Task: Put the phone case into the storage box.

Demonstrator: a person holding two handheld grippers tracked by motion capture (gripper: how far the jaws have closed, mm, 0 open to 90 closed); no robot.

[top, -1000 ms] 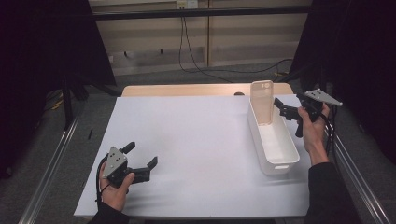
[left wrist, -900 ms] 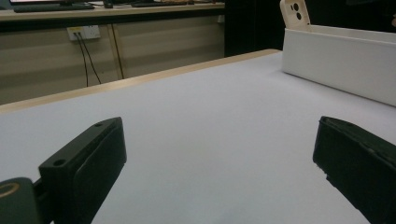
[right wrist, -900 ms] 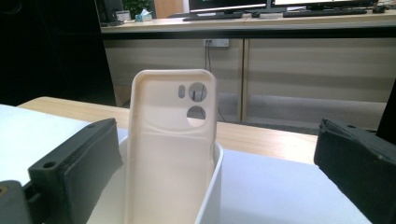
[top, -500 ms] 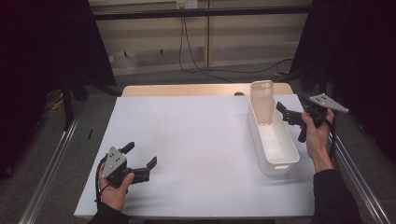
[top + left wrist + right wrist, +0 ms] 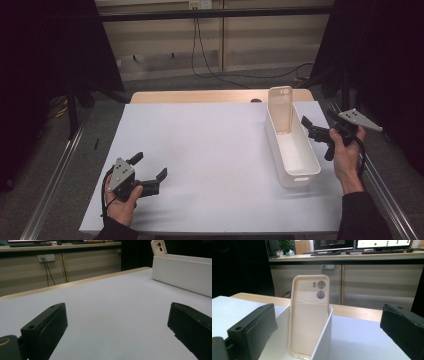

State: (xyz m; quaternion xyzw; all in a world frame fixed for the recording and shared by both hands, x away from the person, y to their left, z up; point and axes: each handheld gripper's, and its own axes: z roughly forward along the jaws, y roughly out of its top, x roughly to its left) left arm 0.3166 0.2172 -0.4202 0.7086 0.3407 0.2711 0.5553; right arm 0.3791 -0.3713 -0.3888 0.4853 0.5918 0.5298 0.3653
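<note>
My right claw (image 5: 320, 131) is released beside the white bin (image 5: 300, 175), where the phone case (image 5: 308, 315) leans upright at the far end. I should approach slowly and pinch its top edge. My left claw (image 5: 150, 167) rests released on the table (image 5: 210, 140).

We see even overhead light on the white table (image 5: 210, 150), bright without glare; surroundings fall into near black. Soft faint shadows sit under the left gripper (image 5: 149, 175) and beside the white bin (image 5: 300, 165). In both gripper views the near black jaws look blurred, and the phone case (image 5: 308, 315) ahead of the right gripper is sharp.
</note>
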